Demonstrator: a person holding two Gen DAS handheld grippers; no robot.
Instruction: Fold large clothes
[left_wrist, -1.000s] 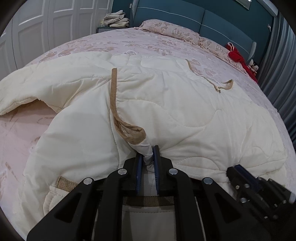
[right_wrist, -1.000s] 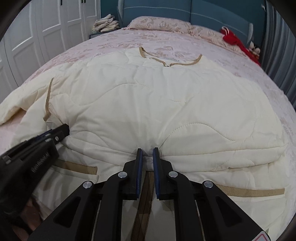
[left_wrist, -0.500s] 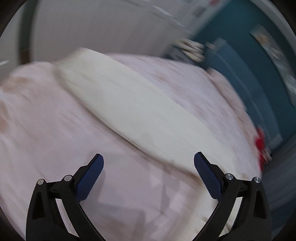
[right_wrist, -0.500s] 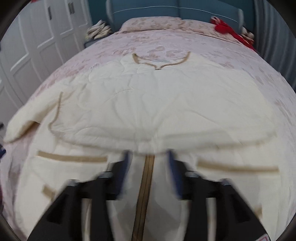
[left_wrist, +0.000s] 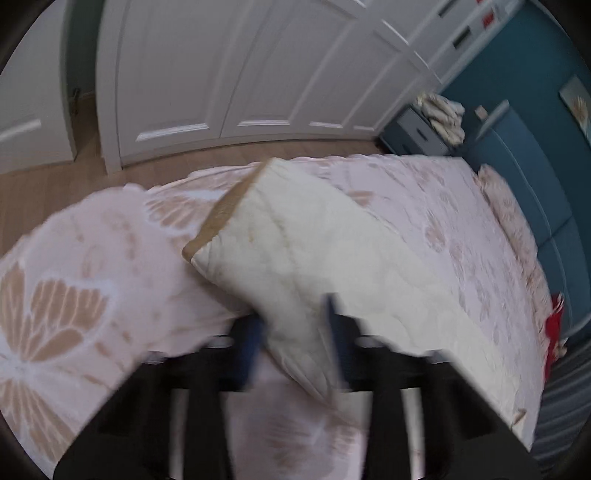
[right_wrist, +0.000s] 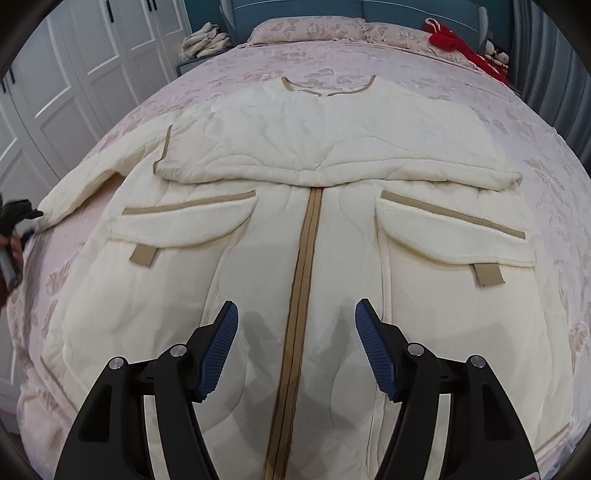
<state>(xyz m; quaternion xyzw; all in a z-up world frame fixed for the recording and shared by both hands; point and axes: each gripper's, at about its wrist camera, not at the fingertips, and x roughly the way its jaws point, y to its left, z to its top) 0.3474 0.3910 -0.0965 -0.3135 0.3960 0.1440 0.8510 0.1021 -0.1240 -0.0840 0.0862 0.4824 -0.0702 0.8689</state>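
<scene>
Cream quilted fabric makes up the coat (right_wrist: 295, 221), which lies face up across the pink floral bed (right_wrist: 554, 184), collar toward the pillows (right_wrist: 306, 27) and hem toward the camera. One sleeve (right_wrist: 332, 147) is folded flat across the chest, above the two tan-trimmed pockets and the tan zipper band. The other sleeve (left_wrist: 295, 251) stretches out sideways over the bedspread toward the bed's edge, its tan cuff at the far end.

The right tool (right_wrist: 297, 328) hovers over the lower front of the coat, straddling the zipper band. Its blue pads (right_wrist: 218, 350) stand well apart and are opening, with nothing pressed between them; they cast shadows on the fabric below. It tilts steeply downward.

The left tool (left_wrist: 291, 332) is at the outstretched sleeve. The view is blurred, but the sleeve runs down between its two dark fingers, which sit close in on either side, so it is clamped on the sleeve partway along its length. It also tilts steeply downward, facing across the bed toward the white wardrobe doors (left_wrist: 221, 74). From the right wrist camera this tool is a dark shape at the far left edge, beside the sleeve's end.

A red garment (right_wrist: 461, 48) lies near the pillows.
</scene>
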